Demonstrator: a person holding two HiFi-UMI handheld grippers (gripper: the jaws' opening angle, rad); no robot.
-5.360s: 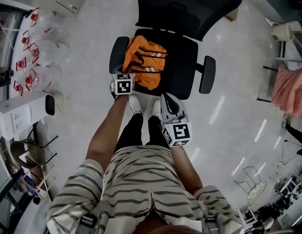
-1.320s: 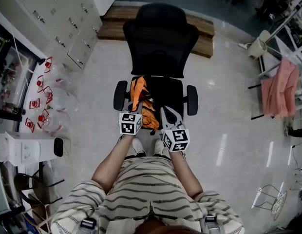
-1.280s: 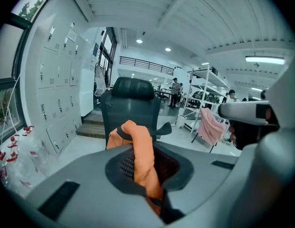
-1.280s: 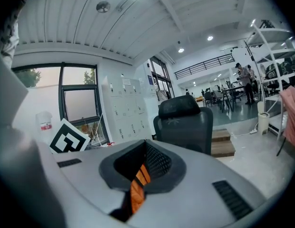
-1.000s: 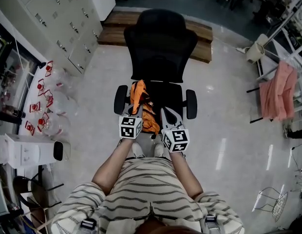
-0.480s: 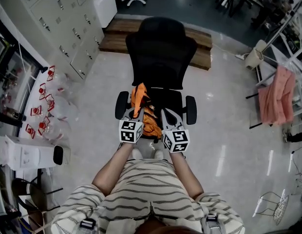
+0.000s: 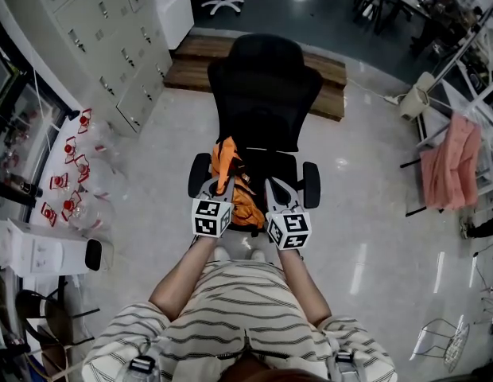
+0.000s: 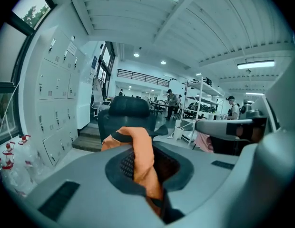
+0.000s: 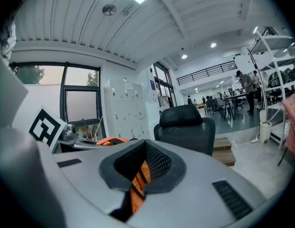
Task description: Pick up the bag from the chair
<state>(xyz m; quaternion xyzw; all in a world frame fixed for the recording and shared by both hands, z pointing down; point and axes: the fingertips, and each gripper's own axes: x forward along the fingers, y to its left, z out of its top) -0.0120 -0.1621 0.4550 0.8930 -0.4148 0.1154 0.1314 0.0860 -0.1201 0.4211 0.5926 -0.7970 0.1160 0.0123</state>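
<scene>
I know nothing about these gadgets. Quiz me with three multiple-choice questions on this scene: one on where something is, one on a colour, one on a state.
1. Where is the orange fabric bag?
A. Lying on the floor
B. Held by the left gripper and right gripper, before the black office chair
C. Draped over the headrest

2. What colour is the cloth hanging at far right?
A. Pink
B. Green
C. Blue

3. What are the left gripper's jaws doing?
A. Wide apart, empty
B. Clamping an armrest
C. Closed on orange fabric

Answers: B, the head view shows it between both grippers. A, it is plainly pink. C, the left gripper view shows orange fabric pinched between the jaws.
</scene>
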